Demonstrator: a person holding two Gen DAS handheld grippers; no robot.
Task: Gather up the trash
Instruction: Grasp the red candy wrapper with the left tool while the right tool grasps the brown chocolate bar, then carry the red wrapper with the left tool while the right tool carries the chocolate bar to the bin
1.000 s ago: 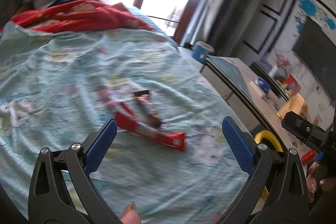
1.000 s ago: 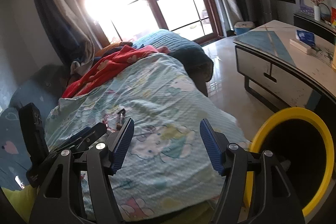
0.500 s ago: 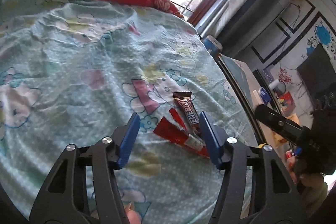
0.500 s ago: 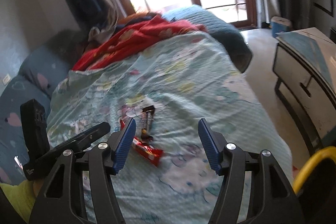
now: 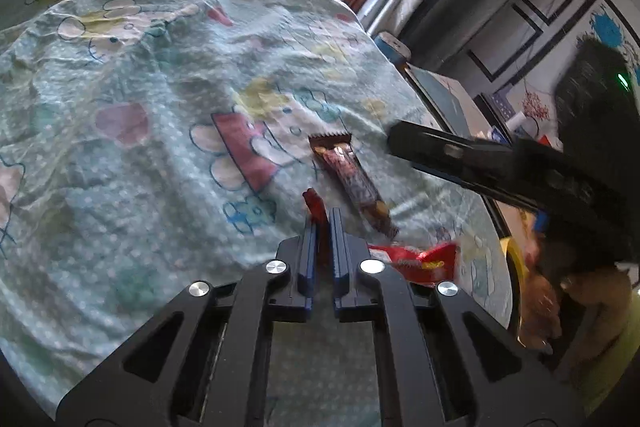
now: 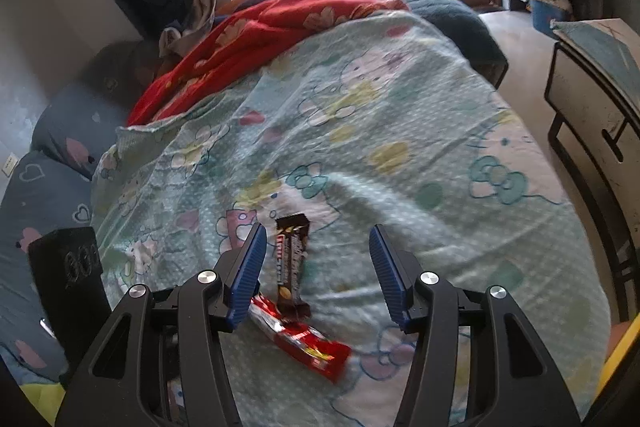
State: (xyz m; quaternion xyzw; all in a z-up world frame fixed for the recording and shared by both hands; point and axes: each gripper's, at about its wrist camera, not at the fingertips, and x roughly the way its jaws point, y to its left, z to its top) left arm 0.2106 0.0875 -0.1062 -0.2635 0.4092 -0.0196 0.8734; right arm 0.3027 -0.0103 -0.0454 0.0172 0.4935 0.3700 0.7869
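Two pieces of trash lie on the pale green cartoon-print bedspread (image 5: pixel 140 187). My left gripper (image 5: pixel 322 215) is shut on the near end of a red snack wrapper (image 5: pixel 416 259), and a red tip sticks out past its blue pads. A brown chocolate-bar wrapper (image 5: pixel 352 179) lies just right of it. In the right wrist view that brown wrapper (image 6: pixel 292 263) sits between the fingers of my right gripper (image 6: pixel 318 235). Its jaws are closing and the pads do not touch it. The red wrapper (image 6: pixel 304 343) lies below, partly behind the left finger.
A red floral blanket (image 6: pixel 256 39) is heaped at the bed's far end. A dark pillow (image 6: pixel 48 187) lies at the left. A yellow-rimmed bin (image 6: pixel 616 351) stands by the bed's right edge. Beyond it is a low cabinet (image 6: pixel 592 99).
My left gripper dropped toward the bed and went from wide open to shut on the red wrapper. My right gripper swung from the yellow bin over to the brown wrapper, its jaws narrowing slightly.
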